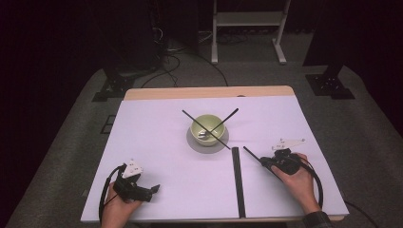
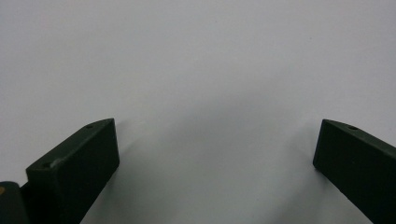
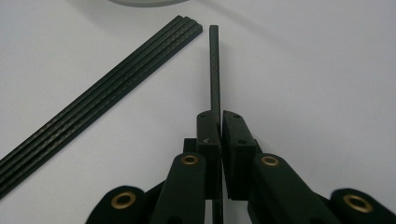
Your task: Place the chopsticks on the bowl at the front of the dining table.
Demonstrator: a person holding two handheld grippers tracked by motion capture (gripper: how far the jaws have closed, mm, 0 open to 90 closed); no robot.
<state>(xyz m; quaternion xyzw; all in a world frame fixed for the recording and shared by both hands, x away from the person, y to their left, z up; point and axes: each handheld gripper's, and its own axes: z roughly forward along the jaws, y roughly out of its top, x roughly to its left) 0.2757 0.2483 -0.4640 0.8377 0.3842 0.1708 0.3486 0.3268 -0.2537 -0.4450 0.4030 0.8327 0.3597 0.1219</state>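
Observation:
A pale green bowl (image 1: 207, 127) stands on a grey plate (image 1: 194, 142) at the table's middle. Two thin black sticks (image 1: 218, 139) cross over the bowl, their ends resting inside it. A bundle of several black sticks (image 1: 237, 180) (image 3: 107, 88) lies flat on the white sheet, running from near the plate to the front edge. My right gripper (image 1: 263, 161) (image 3: 221, 116) is shut on one more black stick (image 3: 214, 70), which points up-left toward the plate. My left gripper (image 1: 153, 189) (image 2: 217, 144) rests at the front left, open, with only bare sheet between its jaws.
The white sheet (image 1: 157, 142) covers the wooden table up to a bare strip along the far edge (image 1: 209, 92). Beyond the table are cables and a white frame (image 1: 247, 28) on the grey floor. The plate's rim (image 3: 144, 2) lies just past the held stick's tip.

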